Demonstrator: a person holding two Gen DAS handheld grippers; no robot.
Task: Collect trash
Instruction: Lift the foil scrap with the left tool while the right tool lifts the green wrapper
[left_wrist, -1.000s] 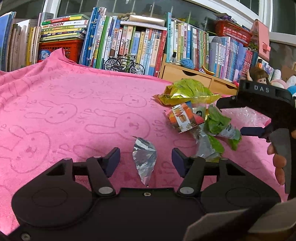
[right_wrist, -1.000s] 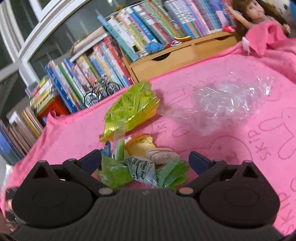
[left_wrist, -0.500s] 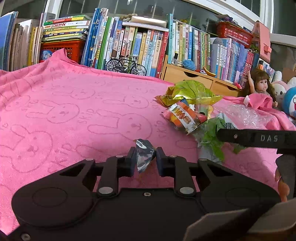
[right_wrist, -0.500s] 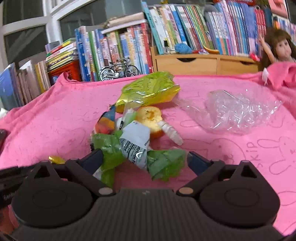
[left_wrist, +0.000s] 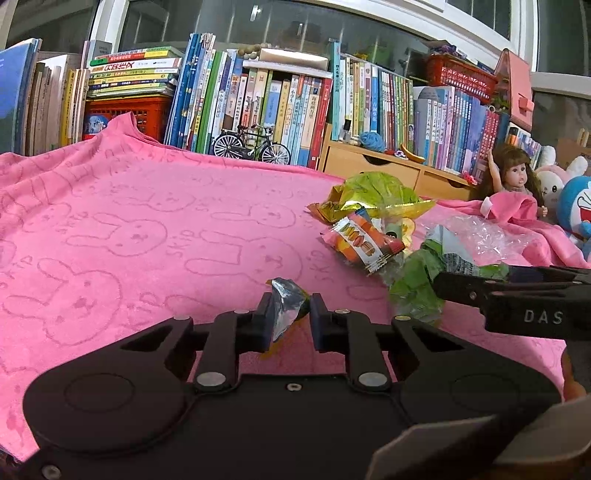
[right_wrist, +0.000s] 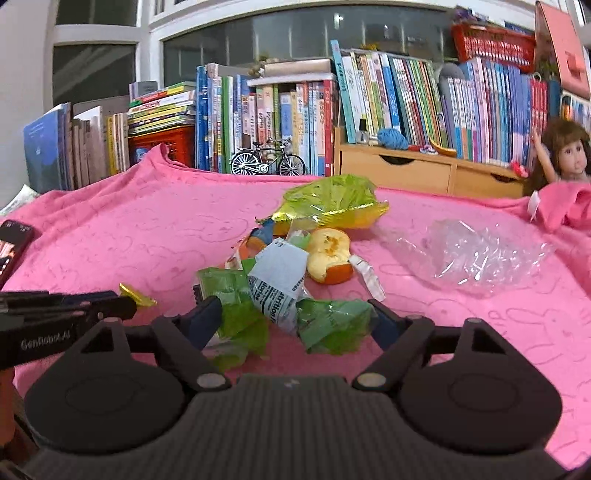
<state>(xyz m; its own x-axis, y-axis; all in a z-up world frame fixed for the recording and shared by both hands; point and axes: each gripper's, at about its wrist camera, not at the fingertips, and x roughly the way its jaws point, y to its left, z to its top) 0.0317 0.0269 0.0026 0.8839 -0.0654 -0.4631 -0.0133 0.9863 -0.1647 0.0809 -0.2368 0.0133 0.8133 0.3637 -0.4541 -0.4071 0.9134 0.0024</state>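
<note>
We pinch crumpled silver foil scrap (left_wrist: 286, 308) in left gripper (left_wrist: 289, 320); light, crushable. Right gripper (right_wrist: 297, 317) spread around soft green plastic wrapper (right_wrist: 243, 295); grab bunched middle.

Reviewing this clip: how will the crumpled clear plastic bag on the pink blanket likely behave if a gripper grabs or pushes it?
The clear plastic bag looks thin and crinkled, so it is probably floppy and will collapse between the fingers. It seems very light and may slide across the pink blanket if pushed. Its glossy film could be slippery; nothing suggests it is fragile or would roll.
</note>
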